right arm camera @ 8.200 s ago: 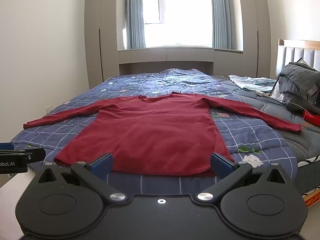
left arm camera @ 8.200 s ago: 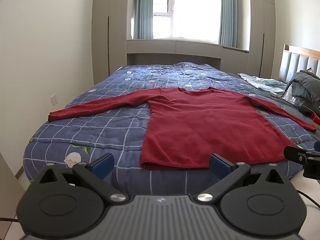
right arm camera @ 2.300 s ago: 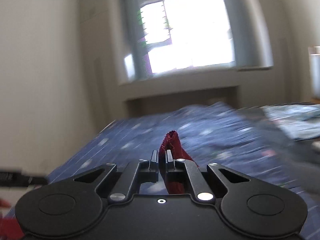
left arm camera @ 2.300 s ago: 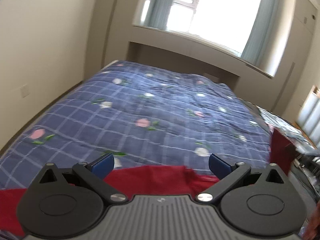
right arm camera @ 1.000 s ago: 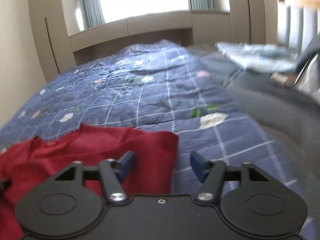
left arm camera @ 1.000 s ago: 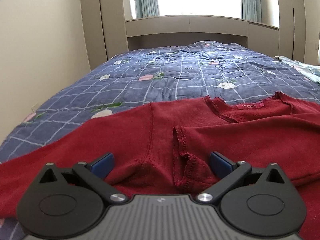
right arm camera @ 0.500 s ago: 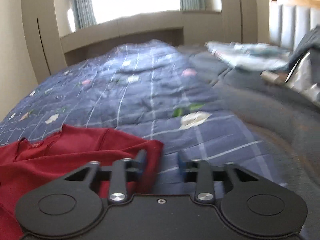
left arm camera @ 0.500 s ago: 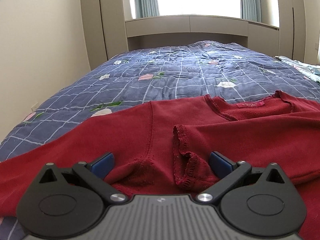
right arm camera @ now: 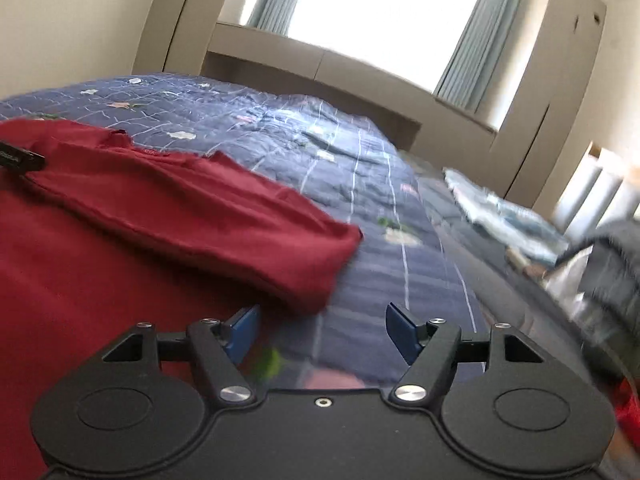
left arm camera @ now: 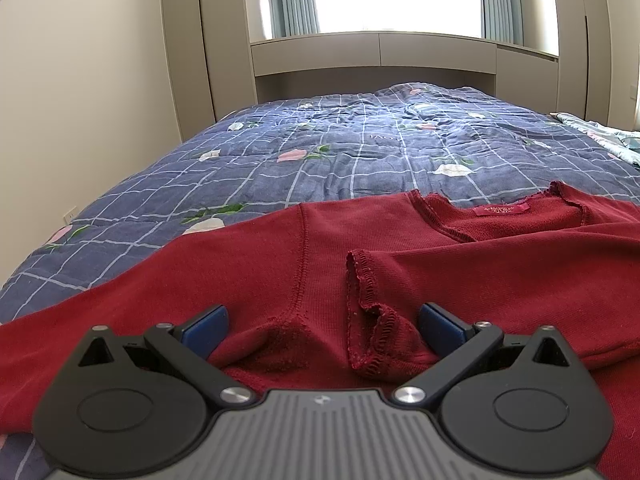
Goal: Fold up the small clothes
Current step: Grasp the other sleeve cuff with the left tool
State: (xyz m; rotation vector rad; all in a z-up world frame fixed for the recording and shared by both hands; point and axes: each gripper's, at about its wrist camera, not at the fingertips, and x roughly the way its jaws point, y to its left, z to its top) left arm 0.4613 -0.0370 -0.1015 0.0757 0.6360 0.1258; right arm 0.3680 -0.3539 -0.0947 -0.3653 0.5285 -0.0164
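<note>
A dark red long-sleeved top [left arm camera: 248, 264] lies on the blue checked bedspread [left arm camera: 360, 152]. Its right sleeve is folded across the chest, and the cuff [left arm camera: 372, 320] lies between my left gripper's blue pads. My left gripper [left arm camera: 320, 324] is open and rests low over the left armpit area. In the right wrist view the top [right arm camera: 100, 248] shows with the folded sleeve's bend [right arm camera: 320, 256] at its right edge. My right gripper [right arm camera: 320, 332] is open and empty, just off the bend over bedspread [right arm camera: 380, 280]. Part of the left gripper [right arm camera: 20, 158] shows at far left.
Beige wardrobes [left arm camera: 200, 40] and a window shelf [left arm camera: 376, 52] stand behind the bed. Light blue folded cloth [right arm camera: 504, 212] and a grey jacket [right arm camera: 612, 264] lie on the bed's right side. A headboard [right arm camera: 592, 184] is at far right.
My right gripper has opened wider and pulled back to the right, tilting, away from the folded sleeve. My left gripper has stayed put, open over the cuff.
</note>
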